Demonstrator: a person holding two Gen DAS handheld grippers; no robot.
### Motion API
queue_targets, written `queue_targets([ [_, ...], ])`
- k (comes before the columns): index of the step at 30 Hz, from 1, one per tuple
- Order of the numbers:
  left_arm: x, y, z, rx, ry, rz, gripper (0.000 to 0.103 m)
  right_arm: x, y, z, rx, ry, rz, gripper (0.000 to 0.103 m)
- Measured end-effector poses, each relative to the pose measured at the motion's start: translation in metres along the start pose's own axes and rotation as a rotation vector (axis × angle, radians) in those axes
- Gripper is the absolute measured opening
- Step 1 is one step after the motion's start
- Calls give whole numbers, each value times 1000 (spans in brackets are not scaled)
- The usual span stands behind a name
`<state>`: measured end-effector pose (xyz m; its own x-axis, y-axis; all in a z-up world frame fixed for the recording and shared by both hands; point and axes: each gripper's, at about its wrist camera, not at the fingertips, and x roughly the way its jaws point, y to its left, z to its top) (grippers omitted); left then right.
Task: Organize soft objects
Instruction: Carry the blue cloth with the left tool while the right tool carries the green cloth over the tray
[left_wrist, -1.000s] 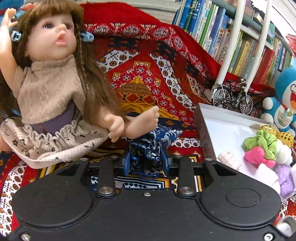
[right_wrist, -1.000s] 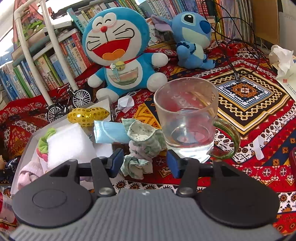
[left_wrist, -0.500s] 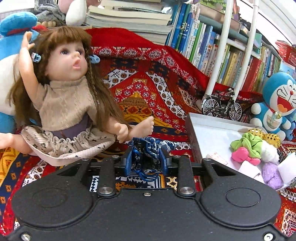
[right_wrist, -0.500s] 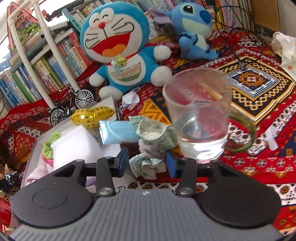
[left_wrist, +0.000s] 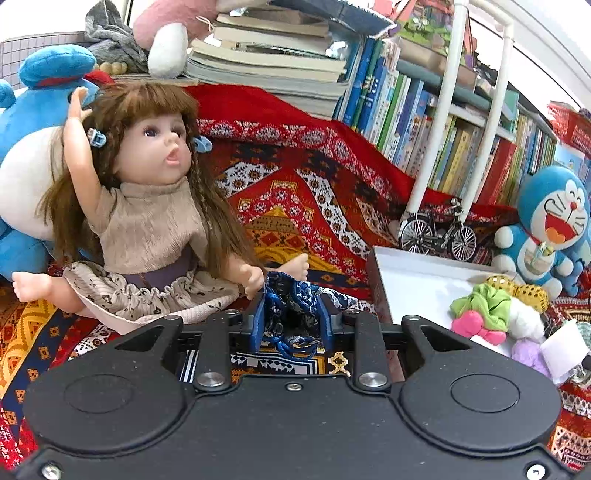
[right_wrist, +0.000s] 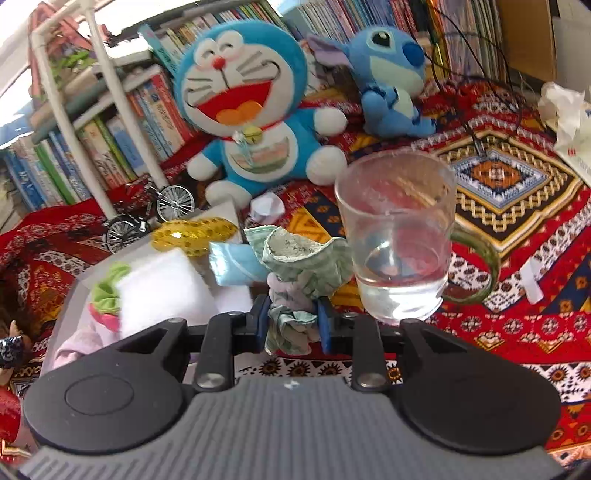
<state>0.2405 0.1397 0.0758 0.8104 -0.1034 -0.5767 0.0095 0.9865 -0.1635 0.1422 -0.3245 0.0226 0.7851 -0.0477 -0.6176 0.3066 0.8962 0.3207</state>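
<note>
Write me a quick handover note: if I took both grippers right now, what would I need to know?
Left gripper: shut on the blue pouch, in front of the doll.
Right gripper: jaws just closed on the green cloth, beside the glass mug.
Tray: already holds a scrunchie, a sponge and other soft bits.
Left to do: probably carry pouch and cloth into the tray.

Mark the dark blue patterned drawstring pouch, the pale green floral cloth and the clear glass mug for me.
dark blue patterned drawstring pouch (left_wrist: 291, 306): left wrist view, fabric between the pads.
pale green floral cloth (right_wrist: 306, 258): right wrist view, its upper folds.
clear glass mug (right_wrist: 399, 236): right wrist view, side wall.
</note>
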Motion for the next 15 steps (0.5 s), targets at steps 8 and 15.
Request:
queue_targets([
  [8,-21,-3,6,-3,-38,-7,27,-34,14,8,-59,-76,59,31],
  [15,-46,-11,15,12,-94,-33,26,-52,20,12,-71,-102,111,31],
])
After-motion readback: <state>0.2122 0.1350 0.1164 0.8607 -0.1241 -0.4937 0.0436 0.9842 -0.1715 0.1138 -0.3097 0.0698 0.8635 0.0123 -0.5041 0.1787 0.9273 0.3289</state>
